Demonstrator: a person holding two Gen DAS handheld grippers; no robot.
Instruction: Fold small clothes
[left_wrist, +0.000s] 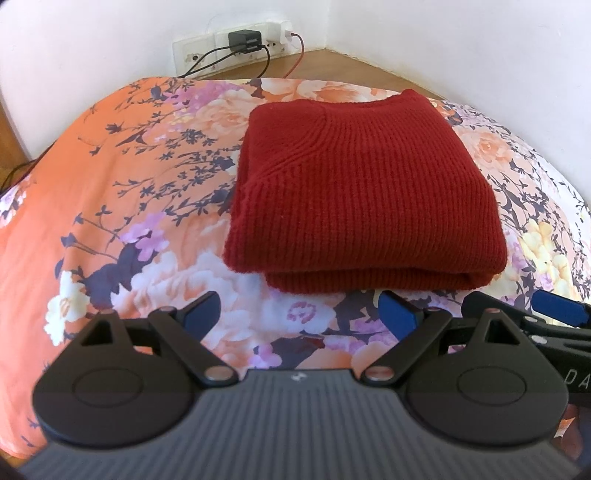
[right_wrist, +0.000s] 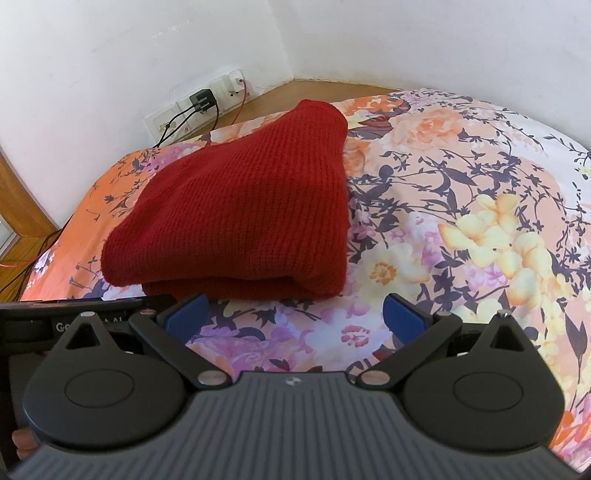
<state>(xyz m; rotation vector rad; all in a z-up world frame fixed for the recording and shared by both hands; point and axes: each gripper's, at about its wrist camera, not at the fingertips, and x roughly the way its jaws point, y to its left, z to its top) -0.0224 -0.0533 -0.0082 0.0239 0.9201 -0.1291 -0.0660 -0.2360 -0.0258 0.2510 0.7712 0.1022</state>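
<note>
From the left wrist camera, the left tongs (left_wrist: 299, 314) hang spread wide with nothing between the blue pads (left_wrist: 397, 314). Just ahead of them lies one red sweater (left_wrist: 362, 192), folded into a thick block on the flowered sheet (left_wrist: 110, 206), its doubled edge nearest the tips but not touching them. Nothing lies between the tongs and the sweater, only bare sheet. Off to the right, close beside the left tongs, the right tongs (left_wrist: 517, 317) poke into view, likewise apart from the sweater. Far beyond the sweater, a socket strip (left_wrist: 229, 50) runs along the white wall, with one black charger (left_wrist: 243, 40) and one white plug (left_wrist: 282, 31) in it; two black cables and one red cable (left_wrist: 297, 55) trail down behind the bed. A wooden ledge (left_wrist: 369, 70) edges the corner.

From the right wrist camera, the right tongs (right_wrist: 295, 317) are also released, wide and empty. The sweater (right_wrist: 243, 221) sits ahead and to the left of them, its near fold just past the left pad (right_wrist: 186, 314). The way to it is clear. The body of the left tongs (right_wrist: 74, 317) crosses the left edge. To the right the sheet (right_wrist: 461, 206) lies bare. The socket strip (right_wrist: 199, 107) shows ahead-left, with the charger (right_wrist: 201, 99) and red cable (right_wrist: 240, 99).
</note>
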